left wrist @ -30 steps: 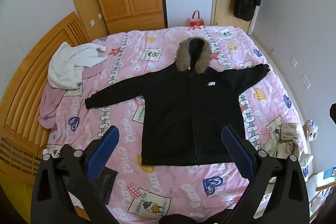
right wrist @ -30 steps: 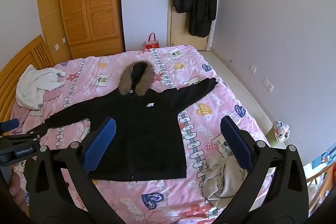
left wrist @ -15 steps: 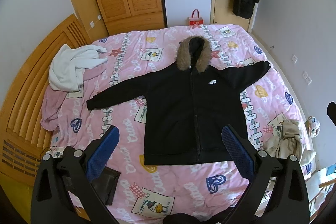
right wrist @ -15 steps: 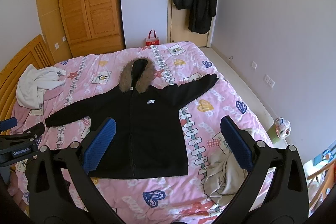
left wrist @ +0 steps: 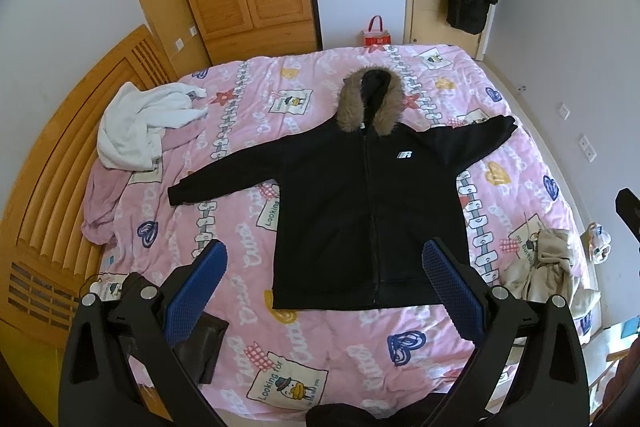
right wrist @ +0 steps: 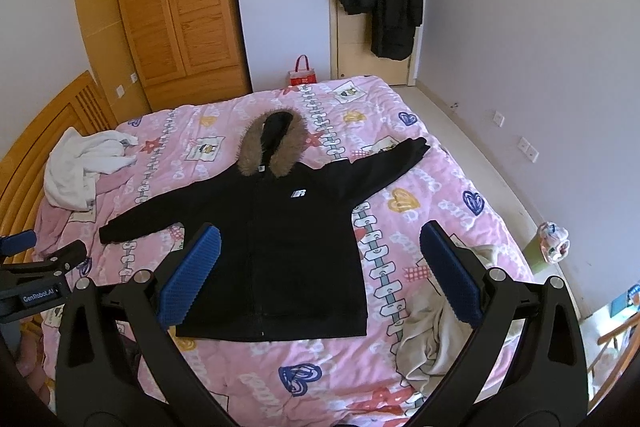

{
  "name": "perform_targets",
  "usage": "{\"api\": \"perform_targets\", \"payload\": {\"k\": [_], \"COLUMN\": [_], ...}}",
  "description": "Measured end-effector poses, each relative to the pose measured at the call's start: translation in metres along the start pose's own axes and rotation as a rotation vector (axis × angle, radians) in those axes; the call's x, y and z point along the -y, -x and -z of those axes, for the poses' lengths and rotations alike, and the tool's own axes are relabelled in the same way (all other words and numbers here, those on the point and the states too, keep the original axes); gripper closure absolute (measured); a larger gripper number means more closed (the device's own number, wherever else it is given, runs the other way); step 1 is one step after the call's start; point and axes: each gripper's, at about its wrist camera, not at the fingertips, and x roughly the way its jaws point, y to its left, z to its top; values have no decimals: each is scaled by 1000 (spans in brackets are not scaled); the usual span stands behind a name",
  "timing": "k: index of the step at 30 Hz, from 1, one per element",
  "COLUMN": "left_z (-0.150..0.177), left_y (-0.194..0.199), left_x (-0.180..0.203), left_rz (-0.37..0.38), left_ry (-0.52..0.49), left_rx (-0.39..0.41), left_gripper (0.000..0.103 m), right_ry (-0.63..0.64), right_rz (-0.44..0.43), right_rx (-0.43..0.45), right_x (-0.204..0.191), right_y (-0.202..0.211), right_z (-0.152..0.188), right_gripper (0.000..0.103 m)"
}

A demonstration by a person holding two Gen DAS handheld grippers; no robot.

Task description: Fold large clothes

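Ahead of both tools, flat on the bed (left wrist: 500, 315) with sleeves spread, lies the black jacket (left wrist: 368, 211) — left tool (left wrist: 324, 291) and right tool (right wrist: 316, 273) gape empty, clear of it.

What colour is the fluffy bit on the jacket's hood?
Light brown, ringing the black hood's fur trim; the left wrist view shows it best.

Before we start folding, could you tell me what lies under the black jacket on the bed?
The black jacket lies spread flat, front up, directly on the pink patterned quilt, which shows all around it. Whatever is beneath the body and sleeves is covered and cannot be seen.
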Motion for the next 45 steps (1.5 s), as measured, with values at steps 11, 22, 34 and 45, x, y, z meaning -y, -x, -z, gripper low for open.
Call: {"api": "perform_targets", "payload": {"k": [11,22,34,45], "left_z": [-11,-17,-23,-64], "left_y": [22,35,40,-26], "left_x": [33,53,56,-28], "left_rz": [-56,-110,-99,-43], "left_ry": [47,101,118,170], "left_rx": [21,36,43,8], "left_gripper": [8,8,8,8], "right_ry": [23,58,36,-33], "right_rz": [-93,-165,-184,-112], "right_rx": [-3,-30,-15,24], "right_x": [38,64,70,33], "right_y": [-10,-22,-19,-51], "right_z": [-20,-37,-50,-81], "right_gripper": [6,6,6,6]}}
